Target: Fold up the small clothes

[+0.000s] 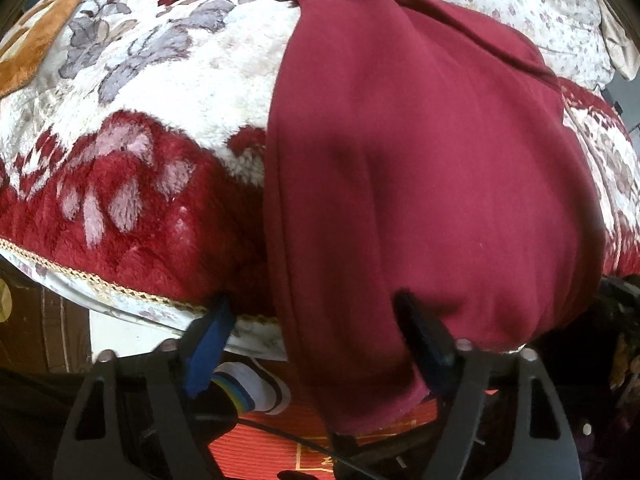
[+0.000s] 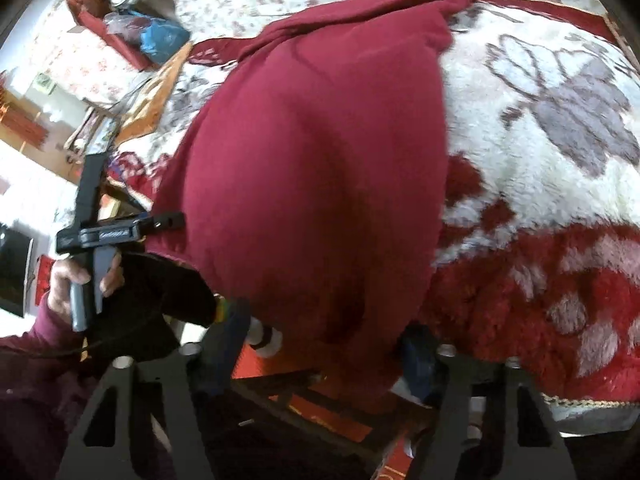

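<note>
Maroon garment (image 1: 420, 168) lies lengthwise on the floral blanket (image 1: 152, 92), its near hem hanging over the bed edge. Left gripper (image 1: 316, 320) and right gripper (image 2: 320, 332) straddle that hem, jaws partly open; neither grip is clearly visible. Both should pinch evenly before lifting.

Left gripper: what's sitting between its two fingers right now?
In the left wrist view, the lower edge of the red garment hangs between the left gripper's fingers, over the edge of the floral blanket.
</note>
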{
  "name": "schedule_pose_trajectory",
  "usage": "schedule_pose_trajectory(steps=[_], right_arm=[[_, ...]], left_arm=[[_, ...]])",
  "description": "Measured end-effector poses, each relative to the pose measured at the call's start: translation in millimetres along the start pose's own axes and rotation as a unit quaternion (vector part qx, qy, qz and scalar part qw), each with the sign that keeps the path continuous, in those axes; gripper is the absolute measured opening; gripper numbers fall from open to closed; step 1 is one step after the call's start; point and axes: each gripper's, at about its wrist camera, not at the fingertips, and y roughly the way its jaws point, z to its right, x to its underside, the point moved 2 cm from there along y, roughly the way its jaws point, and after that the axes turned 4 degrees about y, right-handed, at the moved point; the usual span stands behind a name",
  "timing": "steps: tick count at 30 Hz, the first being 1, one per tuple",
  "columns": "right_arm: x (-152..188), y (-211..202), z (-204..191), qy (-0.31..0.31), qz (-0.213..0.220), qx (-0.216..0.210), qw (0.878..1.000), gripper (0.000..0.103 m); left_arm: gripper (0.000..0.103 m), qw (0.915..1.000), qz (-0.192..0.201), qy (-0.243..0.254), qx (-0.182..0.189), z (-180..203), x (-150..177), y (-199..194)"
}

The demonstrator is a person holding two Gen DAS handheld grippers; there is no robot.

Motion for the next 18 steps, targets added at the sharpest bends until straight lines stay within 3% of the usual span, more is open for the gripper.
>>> schedule_pose_trajectory(steps=[1, 2, 3, 5, 7, 11, 18], right_arm=[[-0.6, -1.2, 2.7, 0.008, 0.001, 0.007, 1.0, 0.032], [-0.8, -2.5, 6.0, 0.014, 0.0, 0.011, 1.0, 0.023], [-1.1, -3.5, 8.7, 0.022, -0.005, 0.003, 1.0, 0.01], [-1.7, -8.7, 5.9, 0.023, -0.01, -0.029, 0.999, 0.01], [-1.2, -17.3, -9.4, -0.004, -0.006, -0.037, 0.999, 0.01], [5.2, -31.3, -27.9, -0.028, -0.006, -0.059, 0.998, 0.009], [2.7, -7.2, -20.9, -0.002, -0.044, -0.066, 0.997, 0.012]], left_arm=[[0.065, 1.0, 0.001, -0.004, 0.0, 0.1, 0.1, -1.1], [0.047, 0.9999, 0.003, -0.011, 0.006, -0.7, 0.9, -2.7], [0.041, 0.9996, 0.002, -0.021, 0.016, -2.7, 1.0, -5.5], [0.007, 0.9989, 0.002, -0.034, 0.034, -7.6, -0.1, -11.9], [0.006, 0.9955, 0.014, -0.051, 0.079, -12.2, -1.8, -27.6], [0.006, 0.9941, 0.059, -0.042, 0.08, -18.4, -0.5, -66.0], [0.006, 0.9954, 0.045, -0.03, 0.079, -19.8, -2.4, -61.1]])
